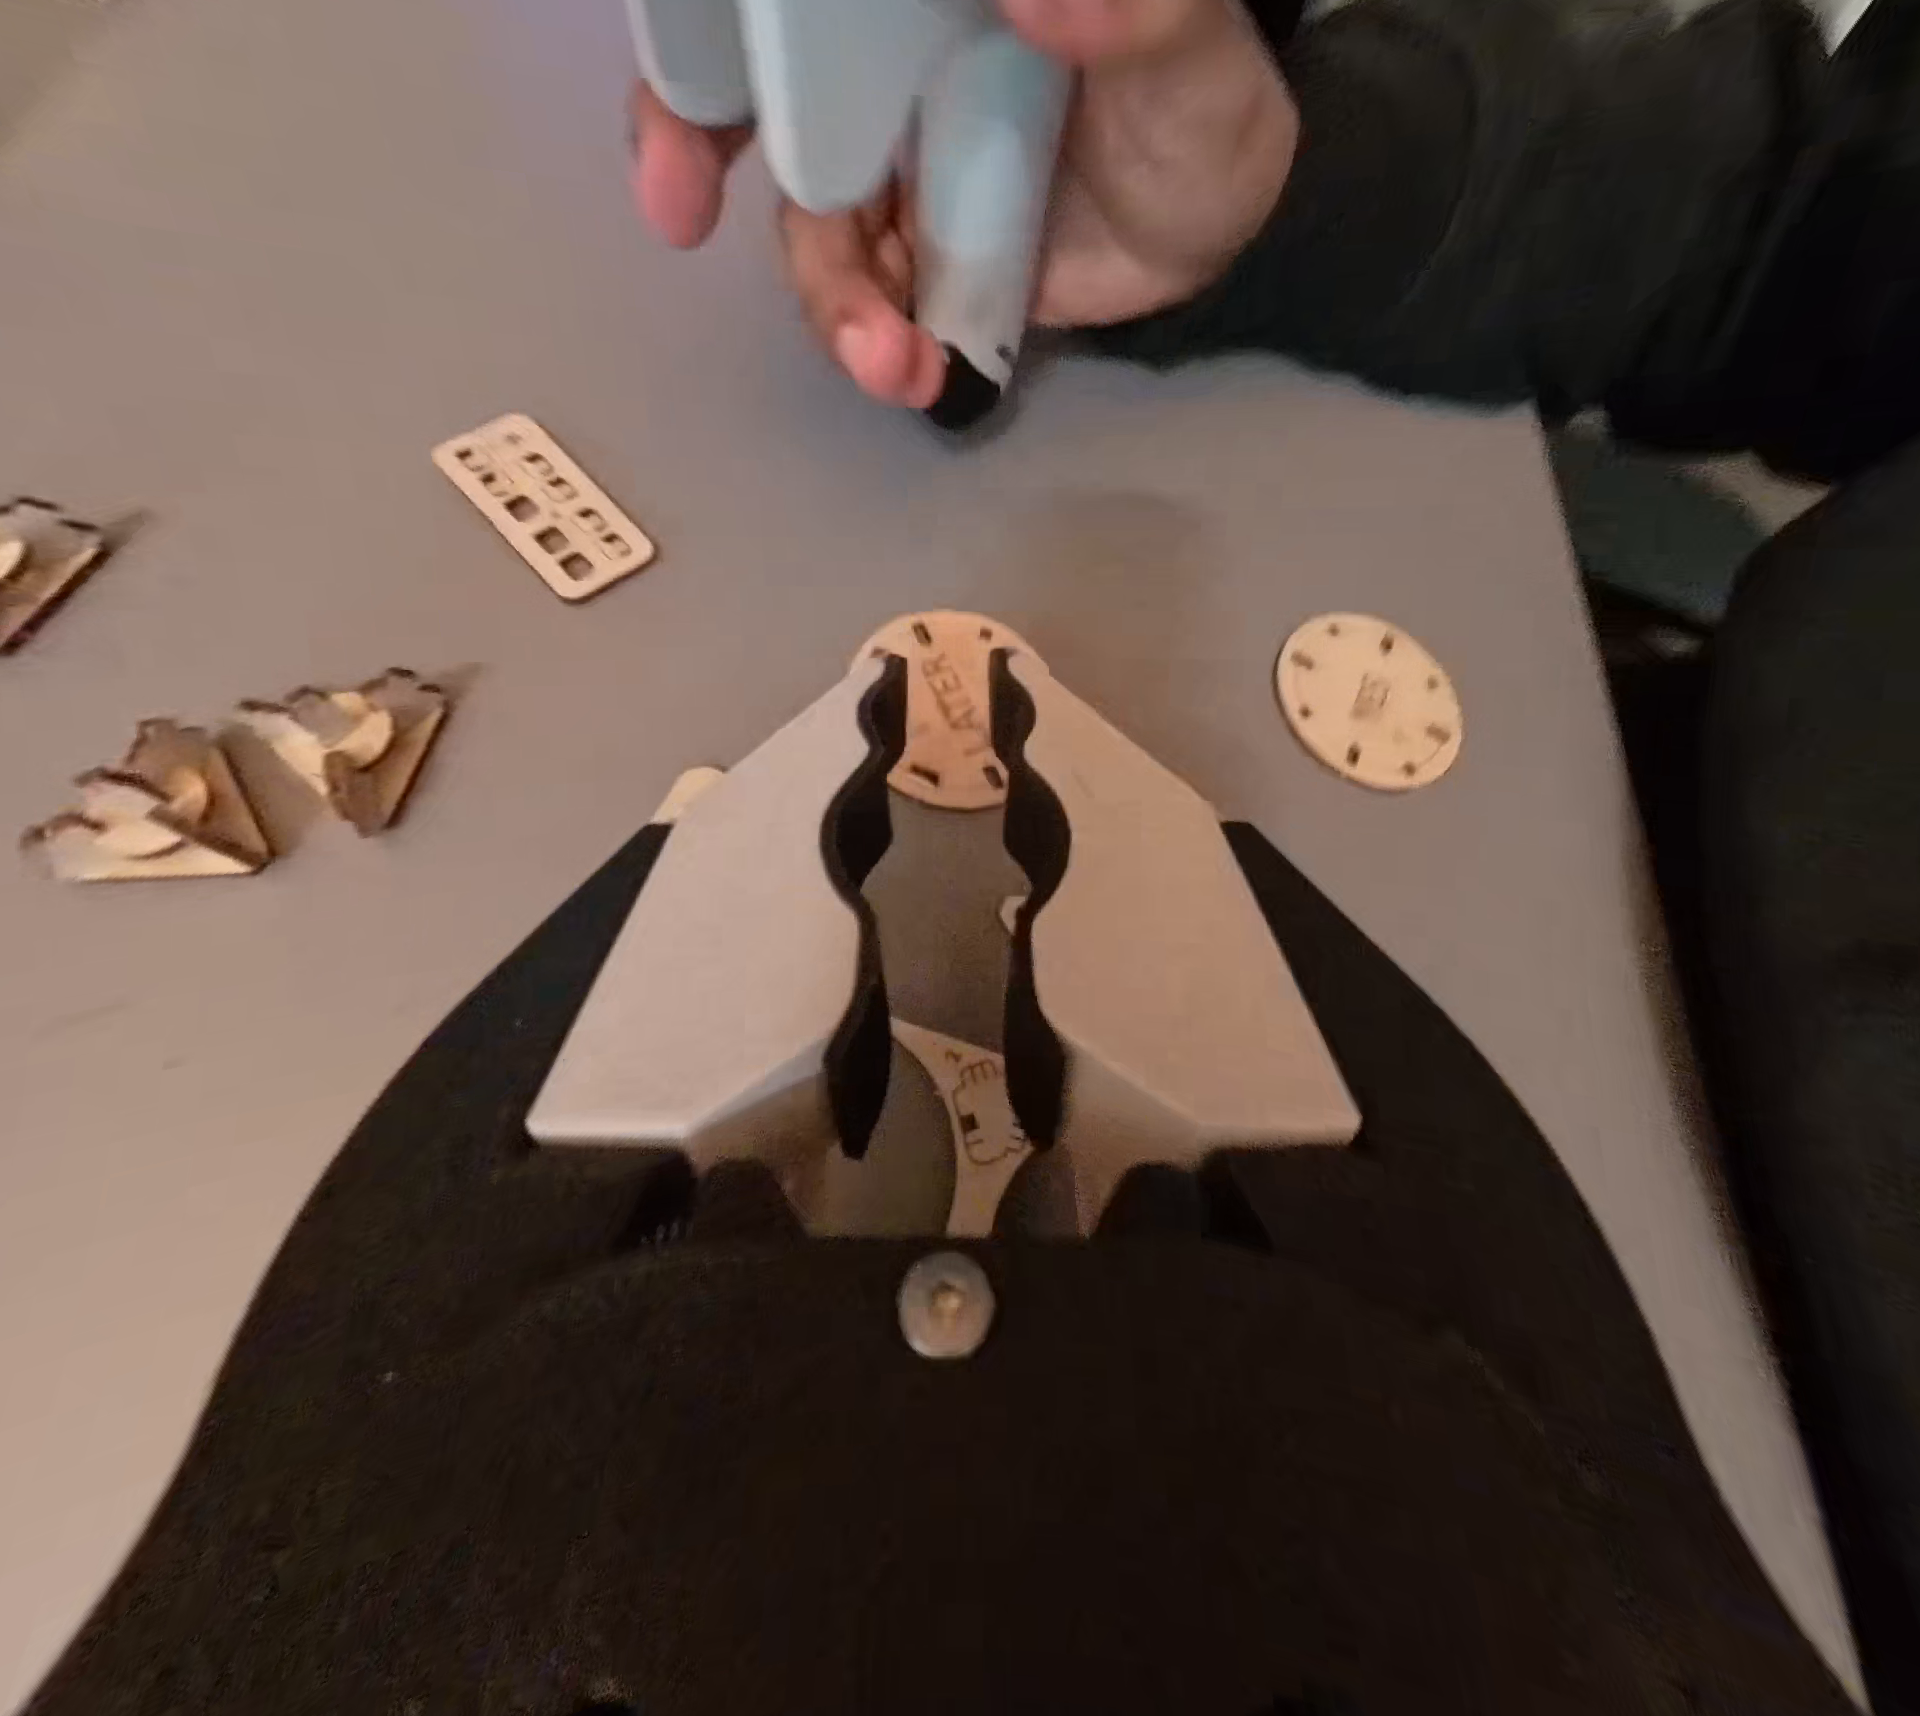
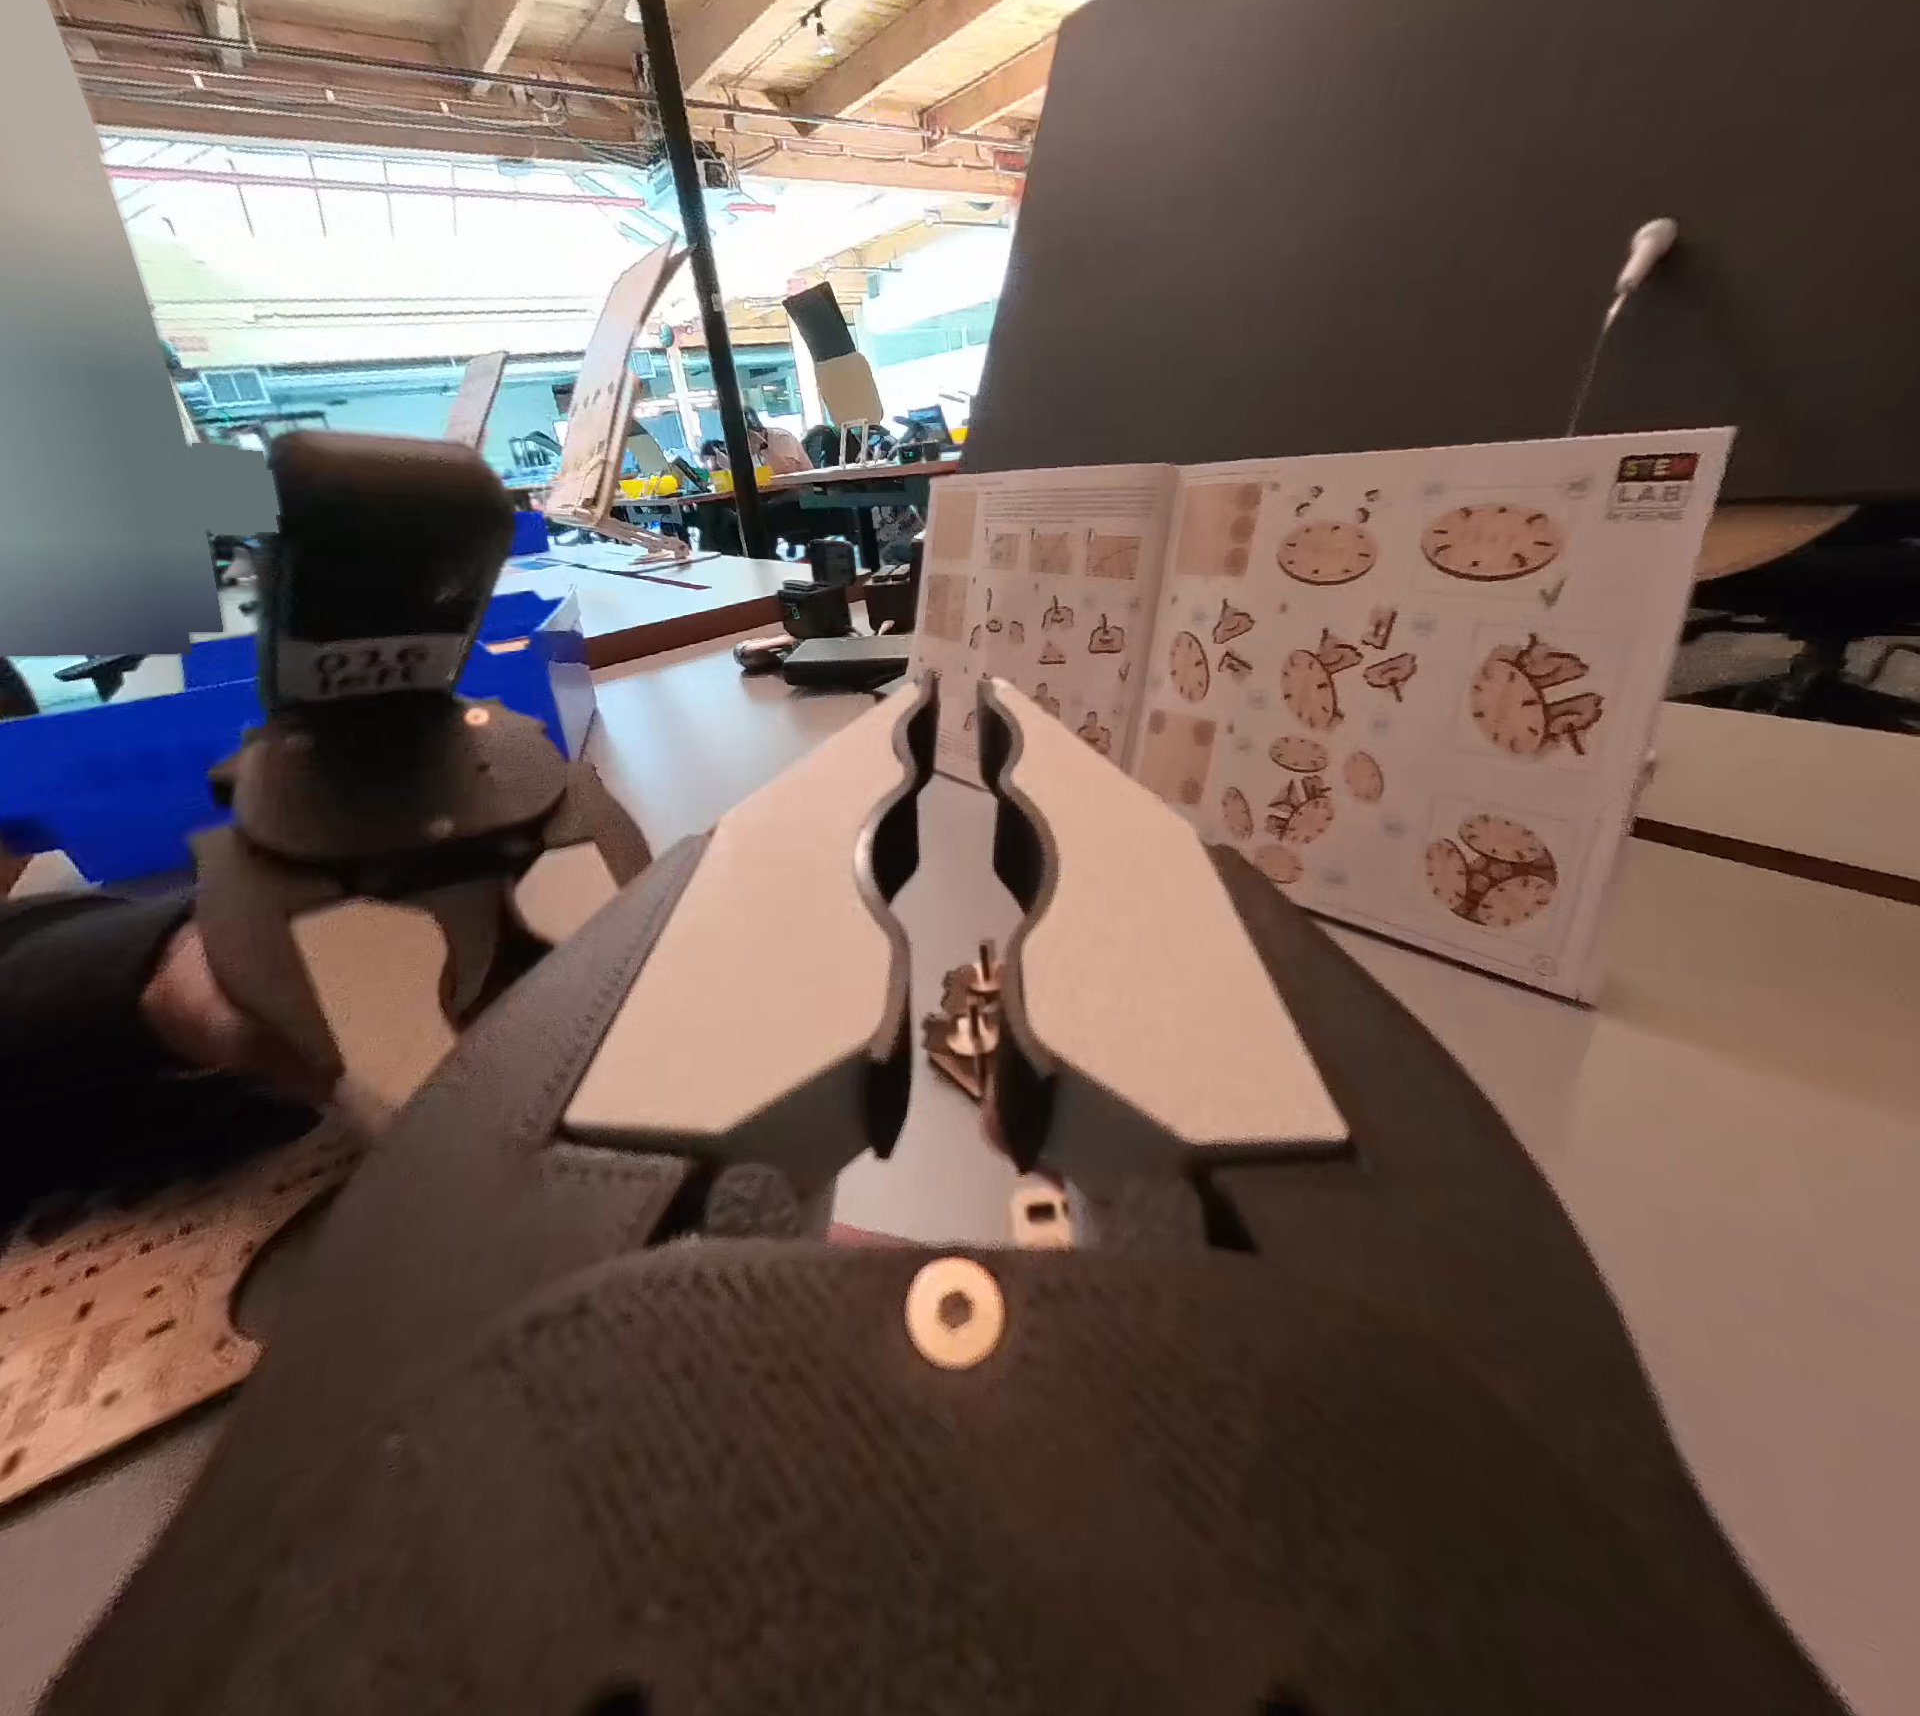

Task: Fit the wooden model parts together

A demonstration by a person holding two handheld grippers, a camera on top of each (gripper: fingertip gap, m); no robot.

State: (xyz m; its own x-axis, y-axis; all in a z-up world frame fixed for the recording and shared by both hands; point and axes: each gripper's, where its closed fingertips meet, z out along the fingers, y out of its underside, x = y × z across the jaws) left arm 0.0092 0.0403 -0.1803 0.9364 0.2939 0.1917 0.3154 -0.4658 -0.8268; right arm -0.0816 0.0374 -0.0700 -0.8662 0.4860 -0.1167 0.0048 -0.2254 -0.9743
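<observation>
Wooden disc (image 1: 940, 721): flat on the grey table (image 1: 312, 212), near the middle, right under the tips of the left gripper (image 1: 940, 658). It shows through the gap between them!
Table: grey top, with wooden parts scattered left, middle and right.
Booklet (image 2: 1403, 679): stands open at the far right of the table, its pages full of drawings of round slotted plates and small stands.
Blue bin (image 2: 94, 783): far left, behind the left gripper.
Cut-out sheet (image 2: 94, 1354): thin wooden panel with punched-out shapes, near left edge.
Left gripper: claw spread a little, and the disc lies below the tips rather than pinched. Neither pad is seen pressing on it.
Right gripper (image 2: 956, 690): lifted off the table on the far side and carried in a hand (image 1: 1143, 139). Its claw is drawn almost together, a thin slit at the tips and nothing in it.
Second disc (image 1: 1369, 702): loose on the table, just right of the left gripper, touching nothing.
Built stands (image 1: 343, 747): two small wooden pieces already slotted together, lying near left. One more sits at the left edge.
Slotted strip (image 1: 542, 506): small flat rectangle with square holes, far left of the first disc, on its own.
Where it stands: stands put together, both discs bare, nothing fitted into their slots.
</observation>
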